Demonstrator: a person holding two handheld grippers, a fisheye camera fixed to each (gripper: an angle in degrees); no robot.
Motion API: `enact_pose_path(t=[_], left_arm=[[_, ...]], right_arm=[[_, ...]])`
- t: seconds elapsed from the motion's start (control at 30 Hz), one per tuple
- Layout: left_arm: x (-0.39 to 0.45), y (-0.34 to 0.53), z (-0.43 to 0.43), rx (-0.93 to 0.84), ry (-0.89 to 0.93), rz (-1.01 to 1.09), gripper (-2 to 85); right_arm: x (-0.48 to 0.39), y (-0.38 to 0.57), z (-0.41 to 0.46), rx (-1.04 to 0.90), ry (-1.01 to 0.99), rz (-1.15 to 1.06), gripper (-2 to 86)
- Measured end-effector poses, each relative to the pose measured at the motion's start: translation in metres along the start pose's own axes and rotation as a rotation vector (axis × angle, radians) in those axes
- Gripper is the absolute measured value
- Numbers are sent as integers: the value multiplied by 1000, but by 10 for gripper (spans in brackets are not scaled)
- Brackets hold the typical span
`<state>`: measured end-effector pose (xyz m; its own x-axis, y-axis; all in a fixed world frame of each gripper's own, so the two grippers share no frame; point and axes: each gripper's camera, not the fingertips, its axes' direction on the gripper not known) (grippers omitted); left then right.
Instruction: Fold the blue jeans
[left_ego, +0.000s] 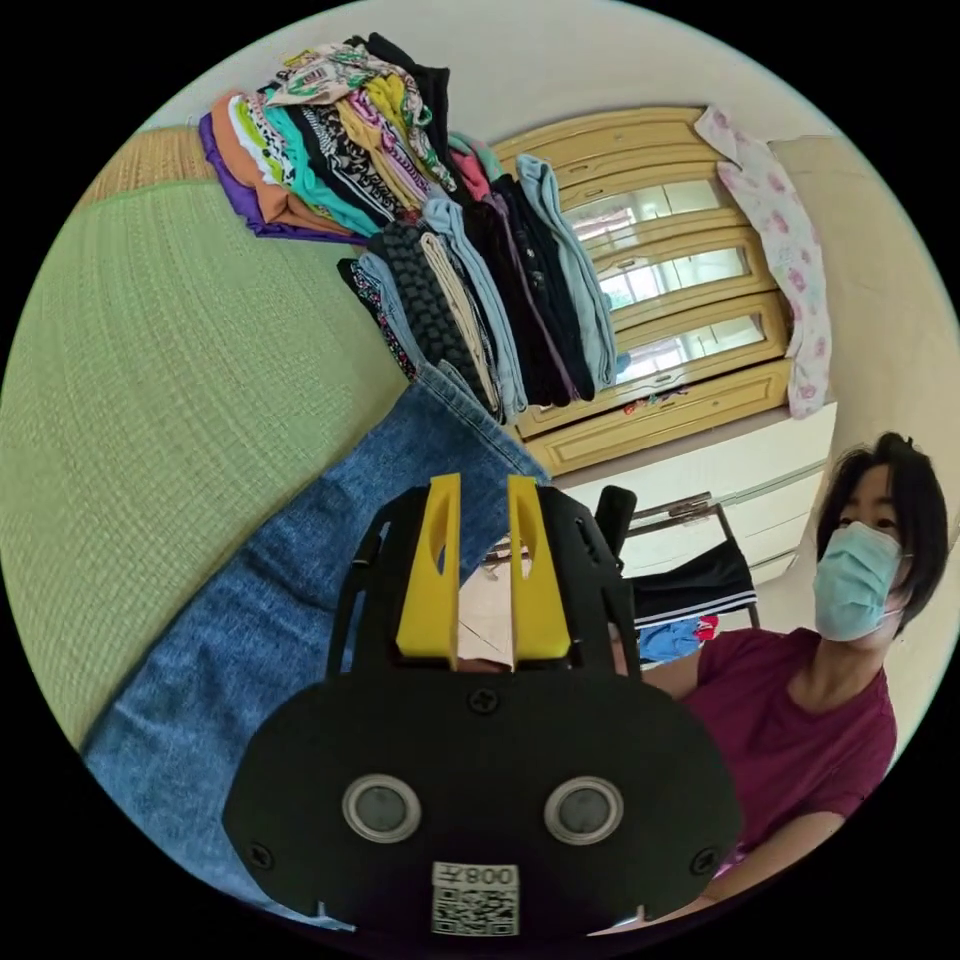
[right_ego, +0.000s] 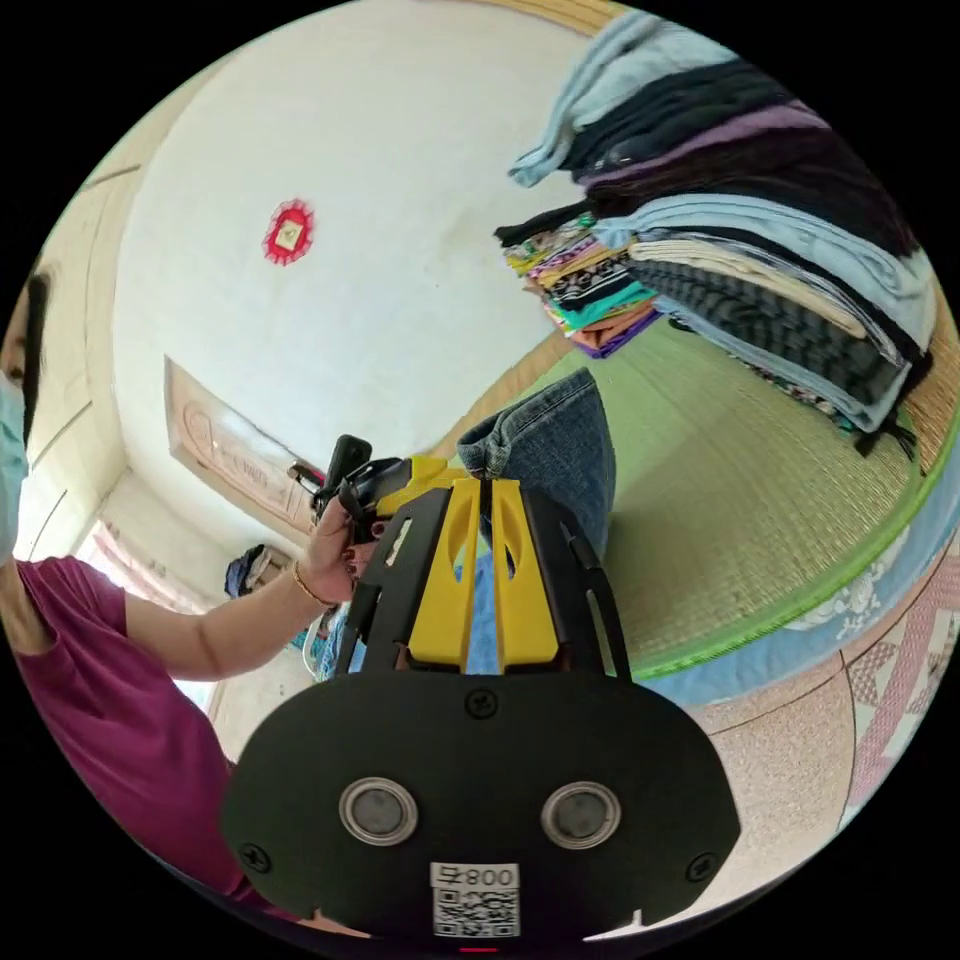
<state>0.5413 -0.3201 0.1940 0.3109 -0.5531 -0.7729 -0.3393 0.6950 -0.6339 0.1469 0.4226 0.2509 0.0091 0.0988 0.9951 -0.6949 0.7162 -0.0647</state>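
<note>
Left gripper (left_ego: 484, 500): jaws narrow, gap bare, blue jeans (left_ego: 260, 620) beneath toward 9 o'clock on green mat (left_ego: 160, 380). Right gripper (right_ego: 483, 500): jaws nearly closed, can't tell if pinching denim; folded clothes stacks (right_ego: 760, 280) at 2 o'clock.

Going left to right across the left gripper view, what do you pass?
Green woven mat → blue denim jeans → left gripper with yellow jaws → person in a maroon shirt.

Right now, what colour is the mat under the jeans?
Green, a woven mat; clearest in the left gripper view.
</note>
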Motion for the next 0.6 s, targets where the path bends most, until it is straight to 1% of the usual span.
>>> enact_pose_path(t=[0.17,0.27,0.4,0.6], left_arm=[[-30,47,-71,57,24,-154,114],[-52,71,-101,94,58,-244,113],[-63,99,-139,160,131,-284,103],[-60,155,-215,227,108,-288,77]], right_arm=[[-40,12,59,-134,-40,-64,19],[-58,20,85,-192,-61,-79,19],[-81,25,111,-258,-76,-107,20],[-132,30,158,-357,-143,-187,20]])
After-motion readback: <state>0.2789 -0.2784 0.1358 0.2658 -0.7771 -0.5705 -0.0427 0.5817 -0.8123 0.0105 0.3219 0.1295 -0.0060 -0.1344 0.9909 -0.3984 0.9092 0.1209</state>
